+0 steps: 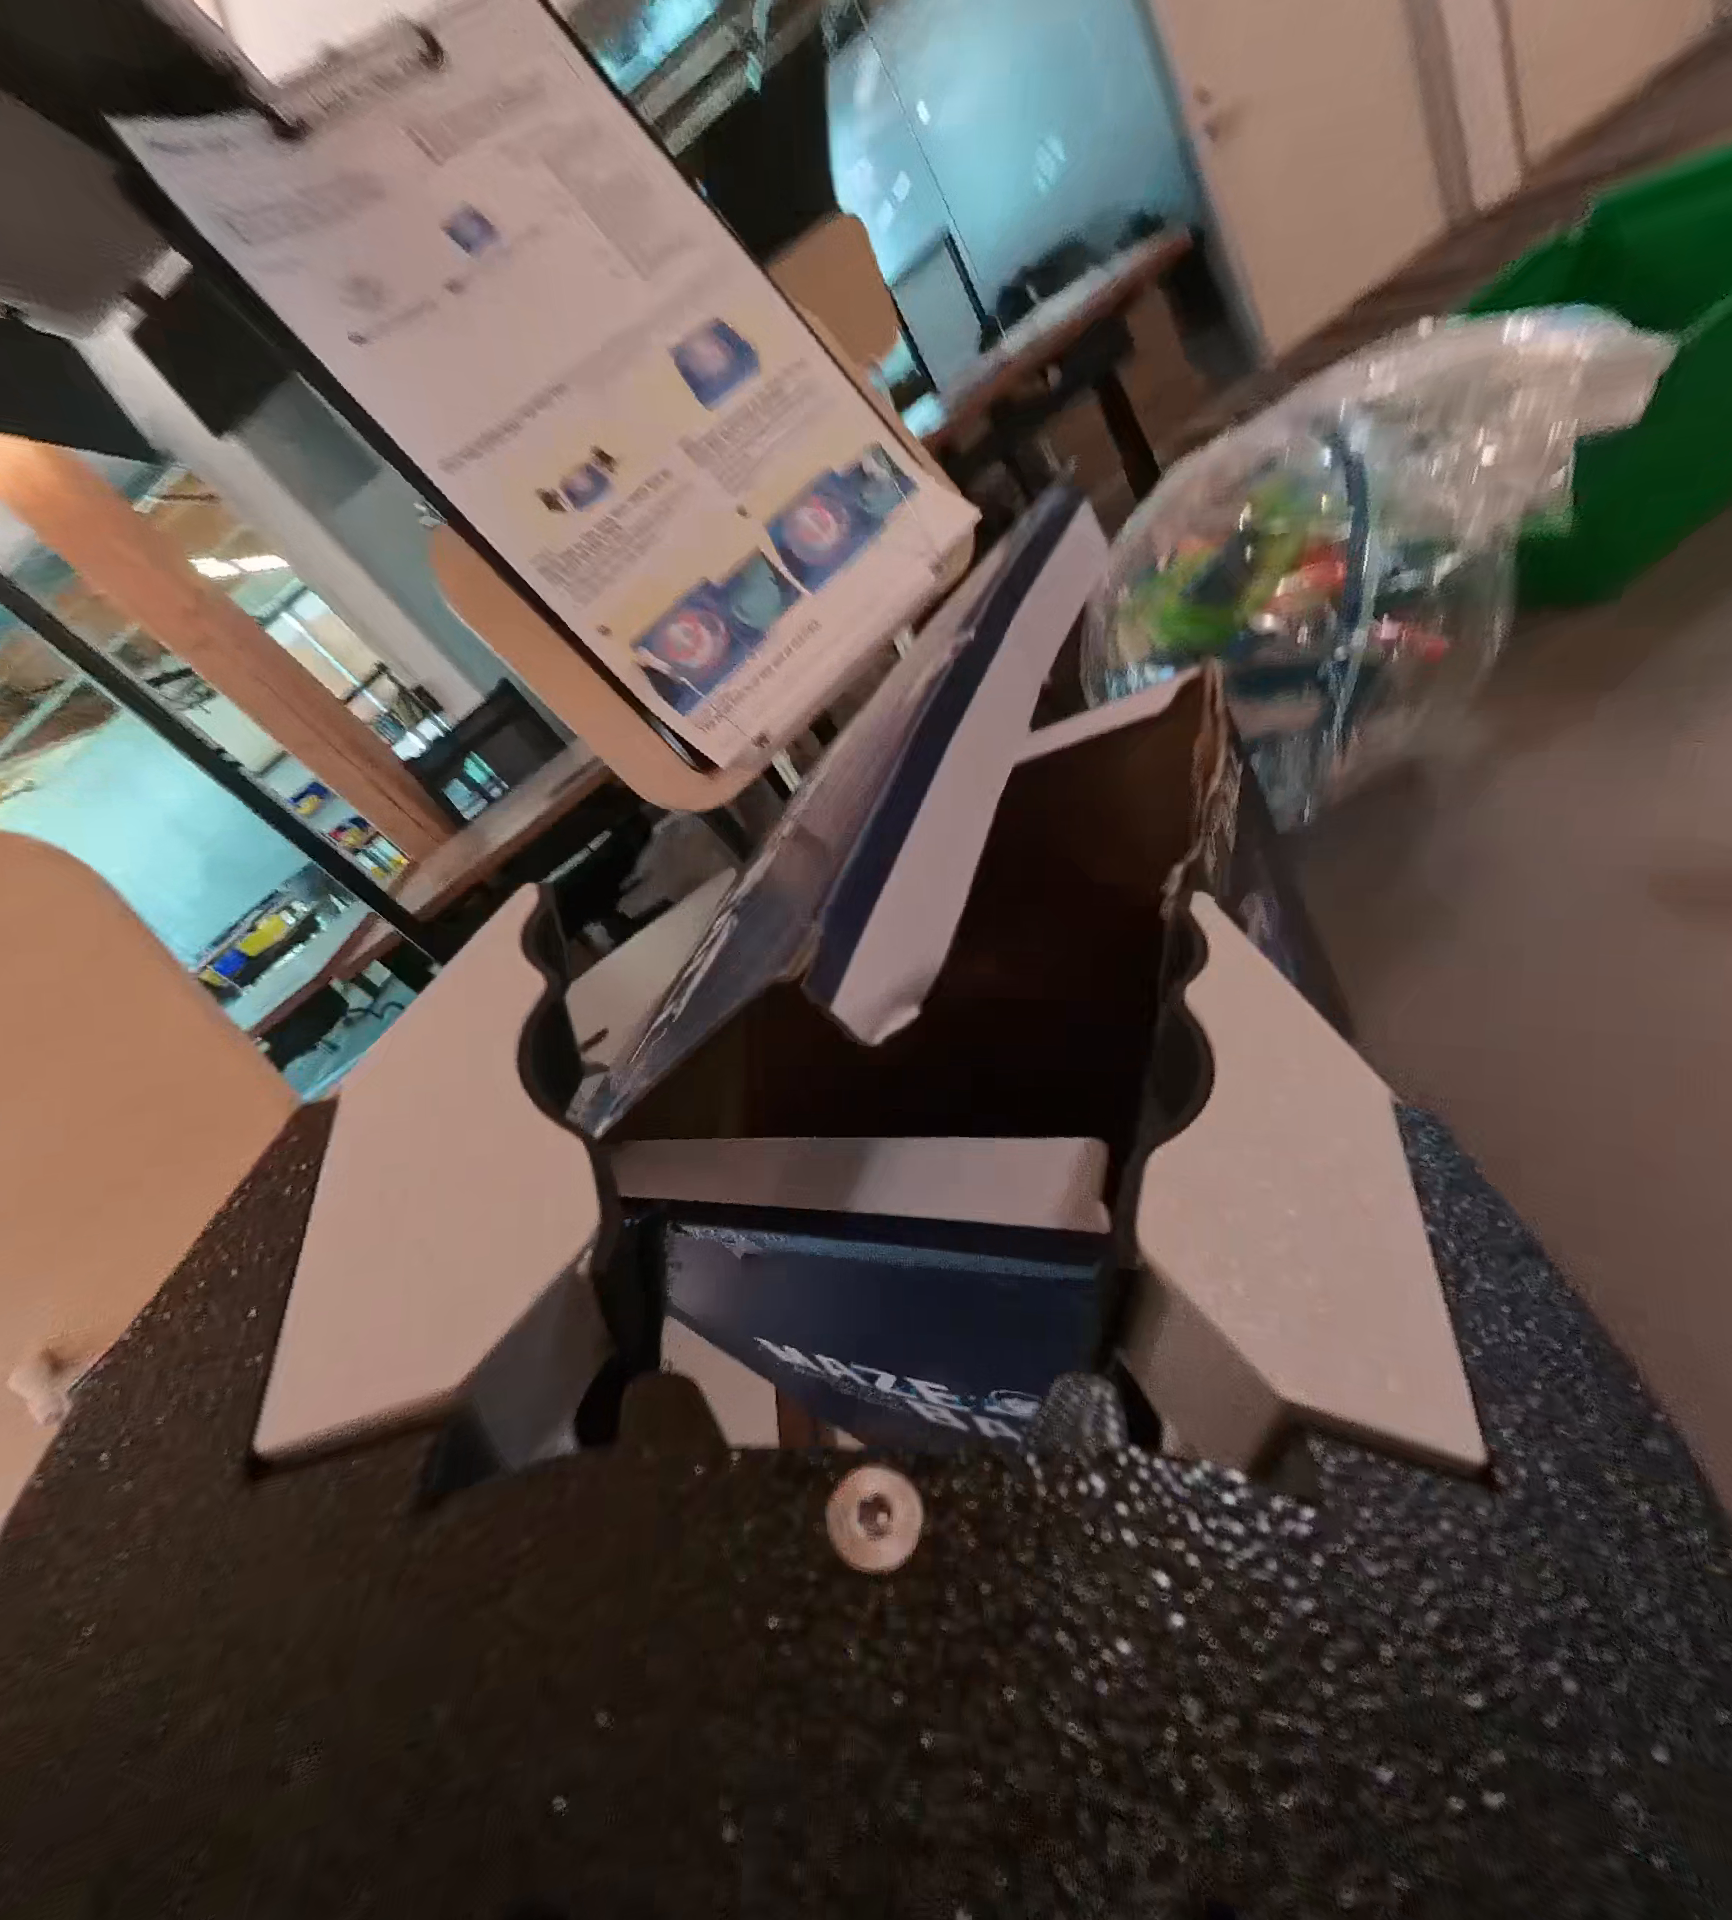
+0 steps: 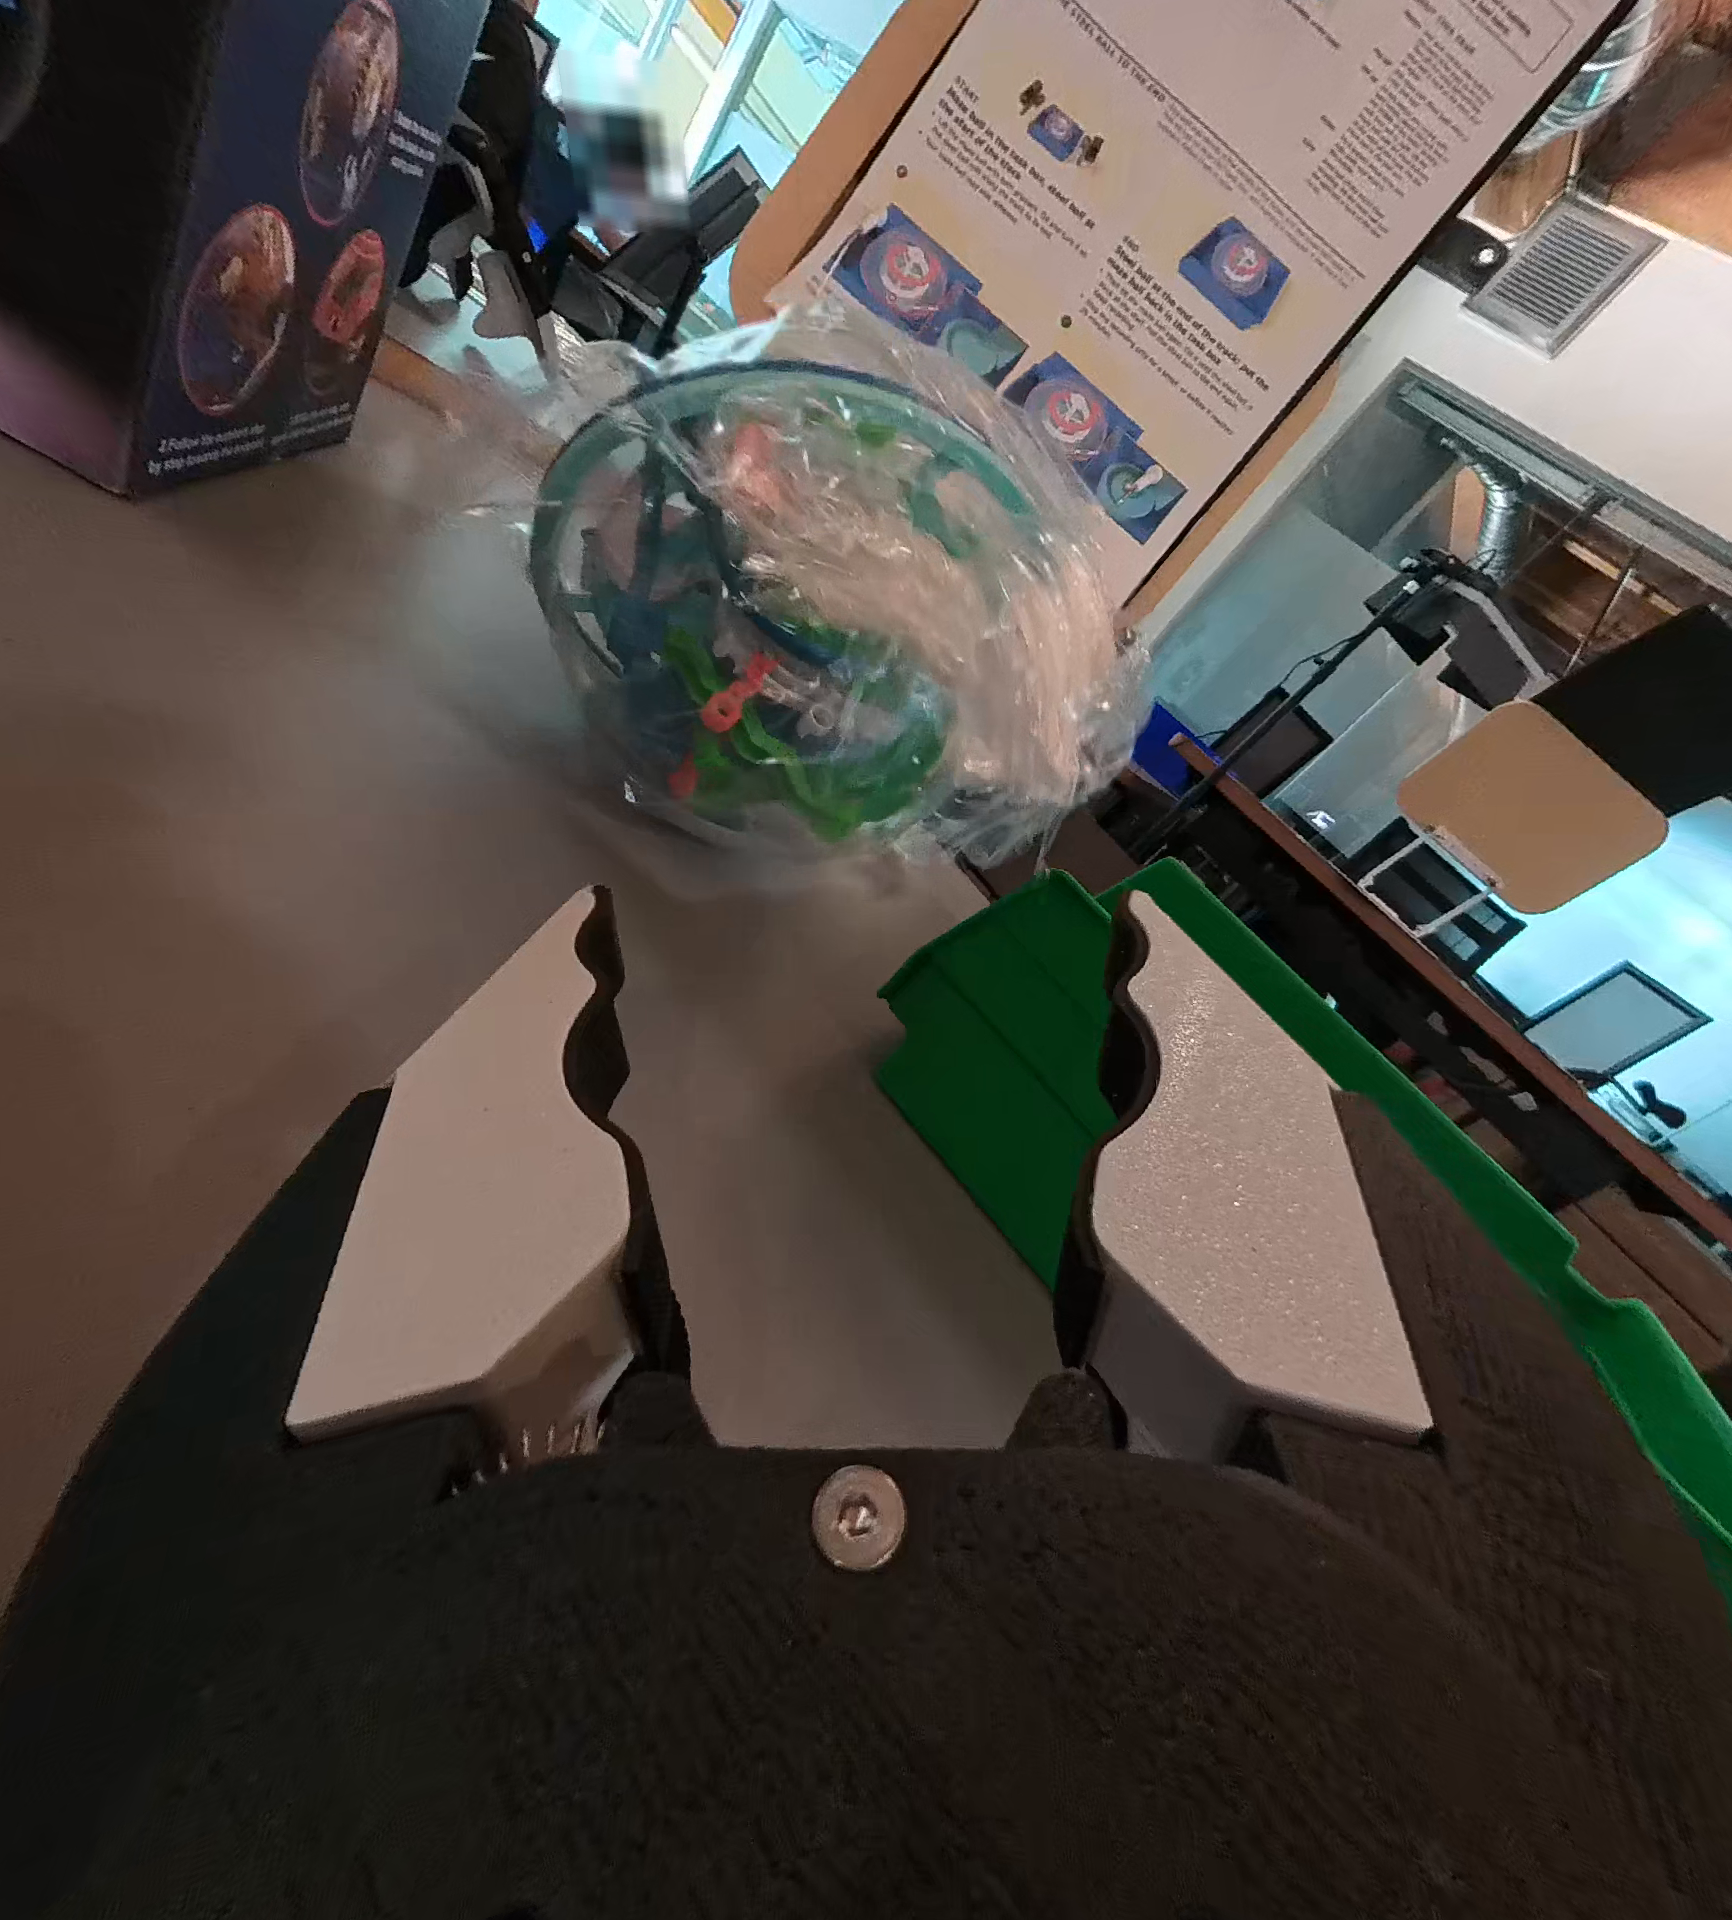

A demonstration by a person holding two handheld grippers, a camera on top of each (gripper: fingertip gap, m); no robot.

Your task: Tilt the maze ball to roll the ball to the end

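Grey table (image 2: 166,831) carries the wrapped maze ball (image 2: 820,613) ahead of the right gripper (image 2: 862,1039), nearer it; left gripper (image 1: 862,997) straddles the box (image 1: 883,1309); both jaws apart, gripping nothing.

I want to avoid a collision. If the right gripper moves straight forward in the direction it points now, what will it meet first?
Probably the maze ball, wrapped in clear plastic on the table. The right gripper is open, with bare table between. The green bin sits beside its right finger; depth is uncertain.

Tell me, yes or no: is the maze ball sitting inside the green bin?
No: the wrapped maze ball lies on the table, outside the green bin.
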